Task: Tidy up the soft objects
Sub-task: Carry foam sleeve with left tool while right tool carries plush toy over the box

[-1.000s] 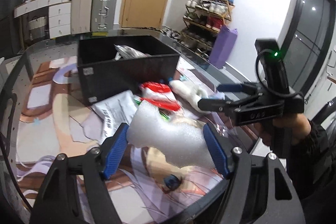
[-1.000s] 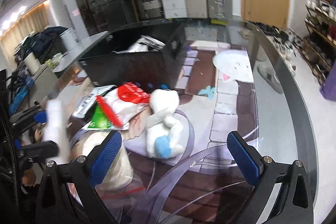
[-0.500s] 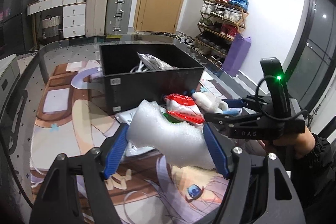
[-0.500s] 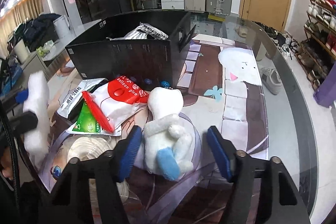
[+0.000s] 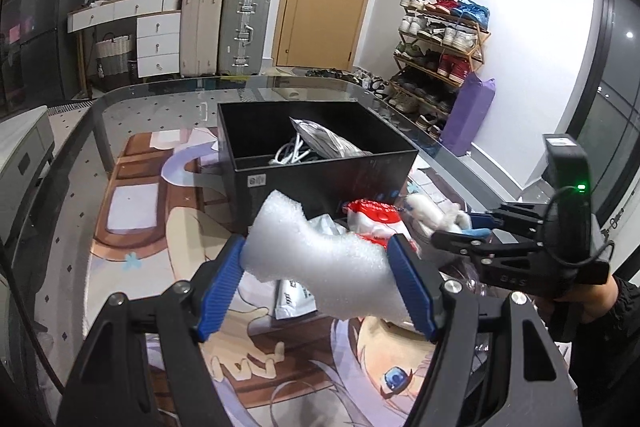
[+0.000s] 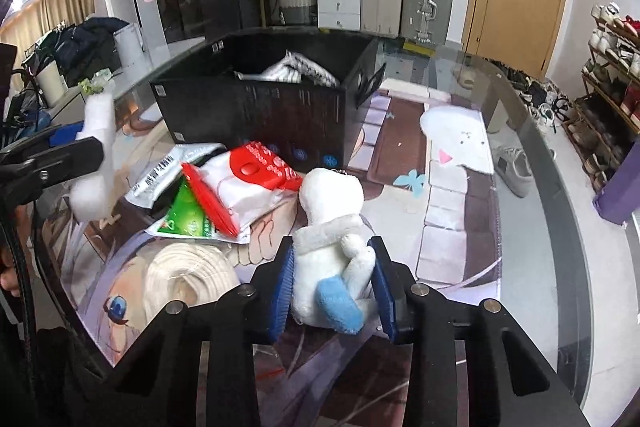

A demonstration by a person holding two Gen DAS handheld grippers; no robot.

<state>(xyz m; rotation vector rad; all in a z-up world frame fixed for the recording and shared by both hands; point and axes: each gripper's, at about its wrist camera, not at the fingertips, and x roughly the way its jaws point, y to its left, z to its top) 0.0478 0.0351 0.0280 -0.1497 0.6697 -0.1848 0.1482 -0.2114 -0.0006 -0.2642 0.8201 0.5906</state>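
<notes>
While one black box (image 5: 320,183) stands on the glass table (image 5: 152,99) at about twelve o'clock from both cameras, the loose soft things in front of it can be counted: one white foam piece (image 5: 320,267), one white plush toy (image 6: 332,227), one red-topped wipes packet (image 6: 248,183), one green-printed pouch (image 6: 188,219) under it, one grey printed mailer bag (image 6: 168,171) at ten o'clock of the wipes, and one coil of cream cord (image 6: 188,275) at nine o'clock of the plush in the right wrist view. Inside the box lie one silver-grey bag (image 5: 324,143) and a tangle of white cord (image 5: 290,155). Two grippers are in view. The left gripper (image 5: 320,279) has its blue pads (image 5: 222,291) spread fairly wide and pressed against both sides of the foam piece, which is held off the table in front of the box's near wall. The right gripper (image 6: 332,291) has its pads (image 6: 282,291) drawn in narrow around the lower body of the plush toy, touching it on both sides; the toy sits upright, just beside the wipes packet at its ten o'clock, its blue foot (image 6: 338,303) toward the camera
</notes>
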